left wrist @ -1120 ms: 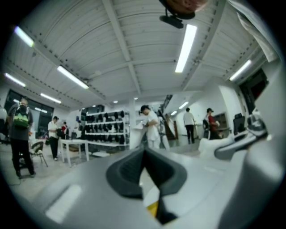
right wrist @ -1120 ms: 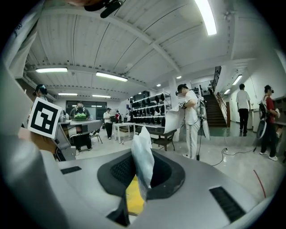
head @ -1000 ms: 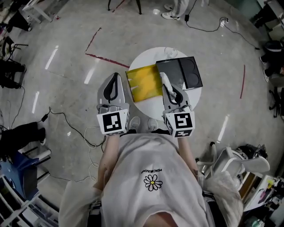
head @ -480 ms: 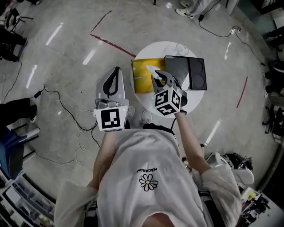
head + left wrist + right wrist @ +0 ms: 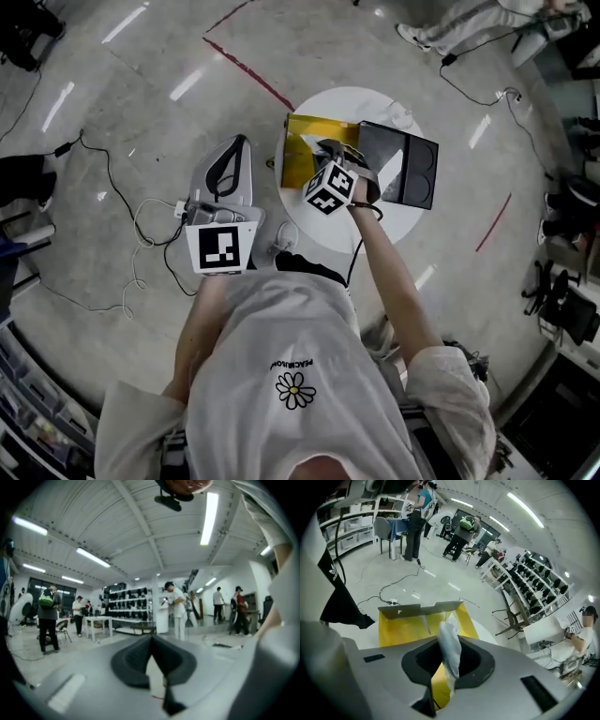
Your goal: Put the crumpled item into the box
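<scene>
A white crumpled item sticks up between the jaws of my right gripper, which is shut on it. Right below it lies the open yellow box with its grey flap raised at the far side. In the head view the right gripper hangs over the yellow box on the round white table; the crumpled item is hidden there. My left gripper is off the table to the left, over the floor. Its view looks out across the room, the left gripper shut and holding nothing.
A black tray with round hollows lies on the table right of the box. A small clear item sits at the table's far edge. Cables run over the floor at the left. Several people stand in the room.
My right gripper has swung forward and to the left from in front of the body until it is over the yellow box, still holding the crumpled item. The left gripper has barely moved.
</scene>
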